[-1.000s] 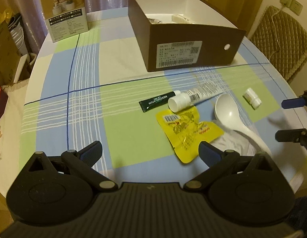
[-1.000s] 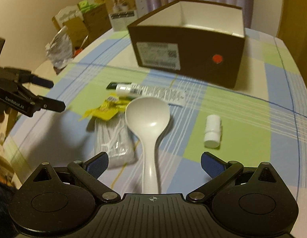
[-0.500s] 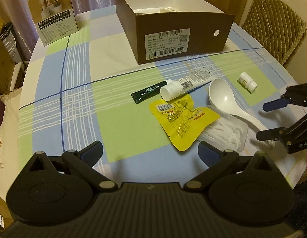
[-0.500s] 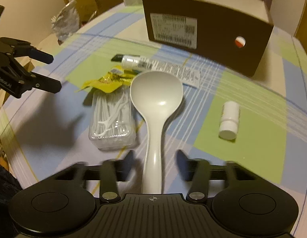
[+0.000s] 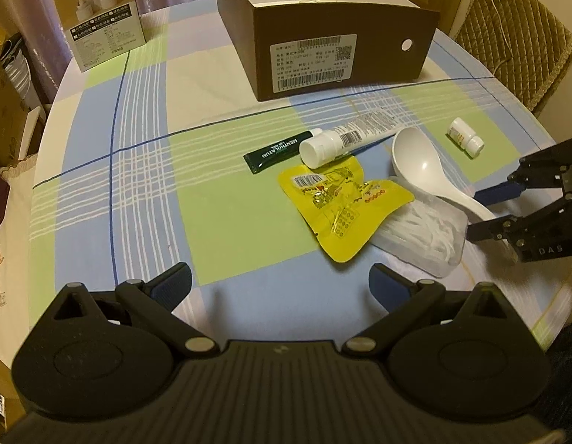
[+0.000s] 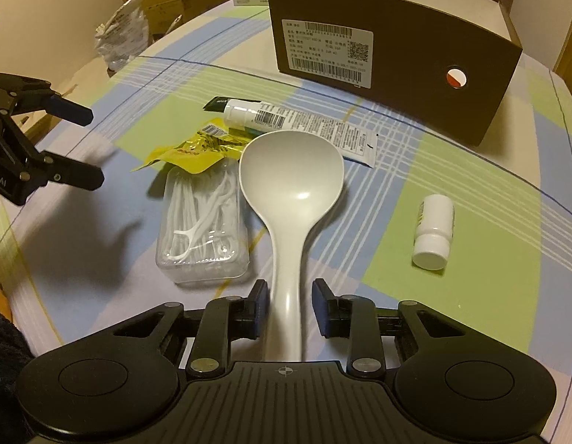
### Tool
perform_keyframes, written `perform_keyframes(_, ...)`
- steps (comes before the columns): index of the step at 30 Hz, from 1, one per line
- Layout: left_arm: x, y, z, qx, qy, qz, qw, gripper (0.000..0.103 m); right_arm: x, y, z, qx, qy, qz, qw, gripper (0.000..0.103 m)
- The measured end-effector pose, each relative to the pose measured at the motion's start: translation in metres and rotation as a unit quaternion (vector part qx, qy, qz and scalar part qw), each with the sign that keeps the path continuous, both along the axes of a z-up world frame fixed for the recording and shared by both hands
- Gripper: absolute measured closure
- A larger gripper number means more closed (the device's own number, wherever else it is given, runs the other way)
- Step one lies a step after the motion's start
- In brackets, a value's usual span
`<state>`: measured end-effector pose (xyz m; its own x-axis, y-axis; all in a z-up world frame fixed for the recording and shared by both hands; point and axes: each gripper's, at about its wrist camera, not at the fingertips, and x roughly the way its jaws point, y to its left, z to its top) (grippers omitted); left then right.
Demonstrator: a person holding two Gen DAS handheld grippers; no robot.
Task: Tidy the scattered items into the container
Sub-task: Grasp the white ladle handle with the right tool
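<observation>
A brown cardboard box stands open at the far side of the table. A white ladle lies in front of it. My right gripper has its fingers close on both sides of the ladle's handle, with small gaps showing. Beside the ladle lie a clear box of floss picks, a yellow packet, a white tube, a dark green sachet and a small white bottle. My left gripper is open and empty near the table's front.
The table has a checked blue and green cloth. A printed carton stands at the back left. A padded chair is at the right. Boxes and bags sit beyond the table's left edge.
My right gripper has moved forward along the ladle's handle and its fingers have narrowed around it. My left gripper has drawn back a little and stays open.
</observation>
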<state>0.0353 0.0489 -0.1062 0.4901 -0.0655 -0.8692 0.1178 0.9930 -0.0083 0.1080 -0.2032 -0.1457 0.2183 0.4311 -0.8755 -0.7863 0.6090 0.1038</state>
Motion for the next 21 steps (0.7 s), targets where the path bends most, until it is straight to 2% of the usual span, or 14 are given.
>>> perform_keyframes(2, 0.000, -0.002, -0.001, 0.001, -0.001, -0.008, 1.0000, 0.004, 0.000, -0.001, 0.000, 0.000, -0.001, 0.000, 1.000, 0.071)
perform_keyframes(4, 0.000, -0.006, -0.002, 0.003, -0.002, -0.017, 0.9999, 0.004, -0.001, -0.002, 0.001, -0.002, -0.004, 0.002, 1.000, 0.079)
perform_keyframes(11, 0.001, -0.022, -0.010, 0.028, -0.018, -0.057, 0.9978, 0.013, -0.005, -0.018, 0.004, -0.009, -0.003, -0.011, 1.000, 0.079)
perform_keyframes(13, 0.001, -0.027, -0.014, 0.042, -0.024, -0.073, 0.9962, 0.023, -0.006, -0.024, 0.004, -0.009, -0.001, -0.017, 1.000, 0.079)
perform_keyframes(15, 0.002, -0.035, -0.018, 0.064, -0.032, -0.093, 0.9931, 0.028, -0.007, -0.028, 0.004, -0.008, 0.002, -0.022, 1.000, 0.079)
perform_keyframes(20, 0.001, -0.055, -0.026, 0.115, -0.070, -0.147, 0.9800, 0.046, -0.009, -0.031, 0.005, -0.006, 0.004, -0.031, 1.000, 0.079)
perform_keyframes(21, 0.002, -0.058, -0.028, 0.118, -0.073, -0.154, 0.9783, 0.053, -0.009, -0.031, 0.005, -0.007, 0.002, -0.030, 1.000, 0.079)
